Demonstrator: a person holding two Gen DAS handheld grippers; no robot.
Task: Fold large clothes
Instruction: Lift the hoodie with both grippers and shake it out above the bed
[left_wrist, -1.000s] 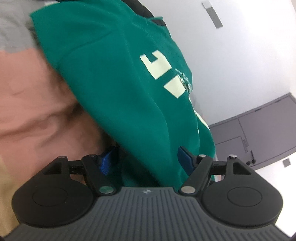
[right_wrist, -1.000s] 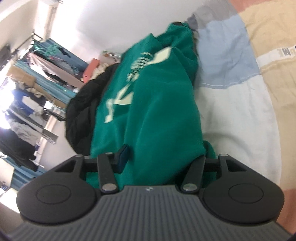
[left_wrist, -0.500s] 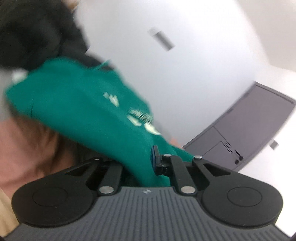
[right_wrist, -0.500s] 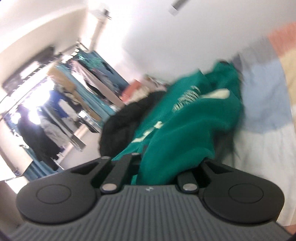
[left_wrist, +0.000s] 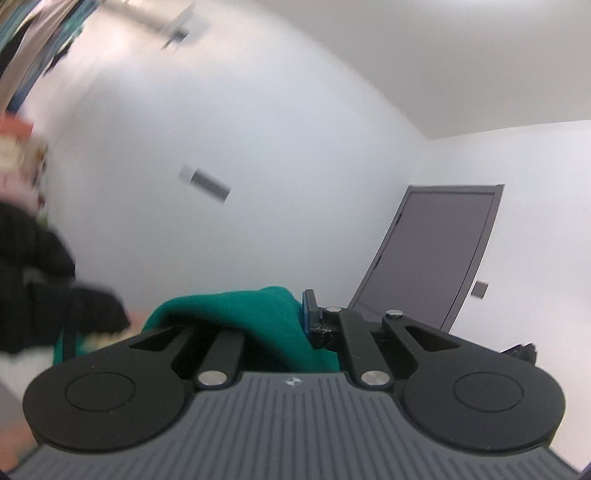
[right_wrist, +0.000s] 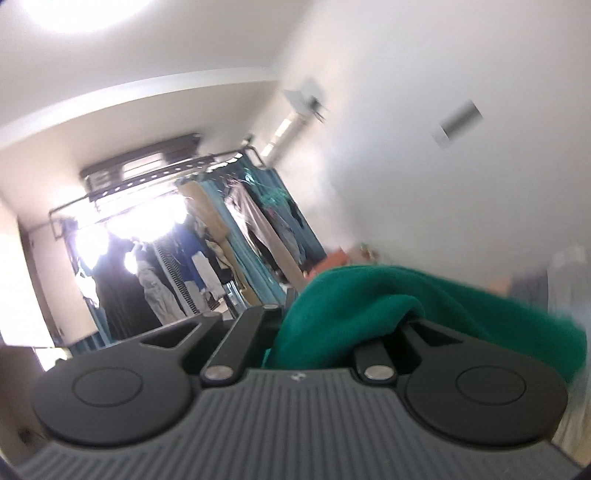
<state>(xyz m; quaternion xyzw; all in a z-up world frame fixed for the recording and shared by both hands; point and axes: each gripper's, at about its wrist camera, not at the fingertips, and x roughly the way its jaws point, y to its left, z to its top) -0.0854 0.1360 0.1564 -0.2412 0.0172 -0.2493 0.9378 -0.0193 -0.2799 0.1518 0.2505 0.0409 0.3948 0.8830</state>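
Note:
A green sweatshirt (left_wrist: 236, 314) is bunched over my left gripper (left_wrist: 291, 317), which is shut on a fold of it; only one blue pad shows beside the cloth. In the right wrist view the same green sweatshirt (right_wrist: 354, 306) drapes over my right gripper (right_wrist: 332, 325), also shut on the fabric, its fingertips hidden under the cloth. Both grippers point roughly level, high above the bed, toward the white walls. The rest of the garment hangs below, out of sight.
A dark garment (left_wrist: 33, 280) lies at the left of the left wrist view. A grey door (left_wrist: 439, 254) stands in the white wall at right. A clothes rack with hanging garments (right_wrist: 207, 251) fills the left of the right wrist view, backlit by a bright window.
Both grippers closed on the green sweatshirt and rose sharply with it. The bed has dropped out of both views, and walls, door and clothes rack now fill them.

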